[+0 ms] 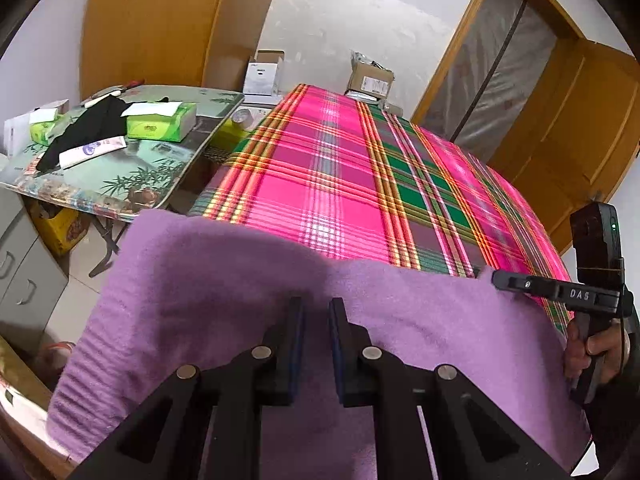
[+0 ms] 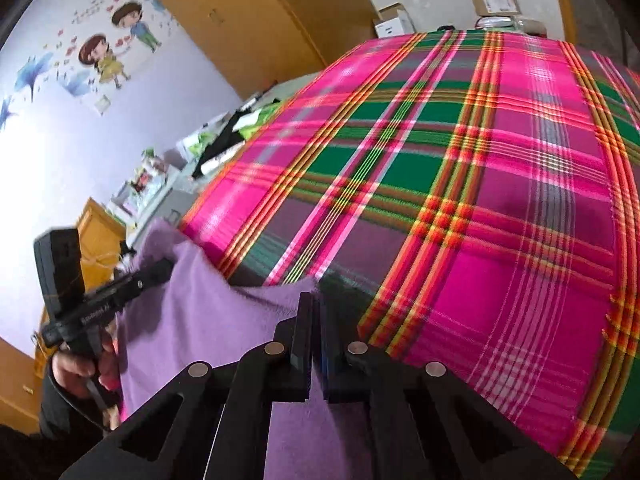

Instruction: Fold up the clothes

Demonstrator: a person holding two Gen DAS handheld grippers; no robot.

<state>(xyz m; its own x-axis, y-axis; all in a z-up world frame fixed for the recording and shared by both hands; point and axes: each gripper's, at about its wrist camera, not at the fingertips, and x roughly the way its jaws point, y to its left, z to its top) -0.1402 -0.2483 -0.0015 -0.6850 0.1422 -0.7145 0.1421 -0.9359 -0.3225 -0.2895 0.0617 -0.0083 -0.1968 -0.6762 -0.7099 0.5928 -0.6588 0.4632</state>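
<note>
purple fleece garment (image 1: pixel 248 312) draped over near edge of plaid-covered bed (image 1: pixel 340 168). left claw (image 1: pixel 316 312) clamped on its top edge; right claw (image 2: pixel 316 308) pinched together on far corner. risk: thin corner bite slips, fold skews.

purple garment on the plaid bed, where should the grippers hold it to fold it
Probably along its far edge, near the two corners. The purple garment drapes toward the viewer over the plaid bed, so come from the near side, left gripper and right gripper apart, pinching that straight edge.
</note>
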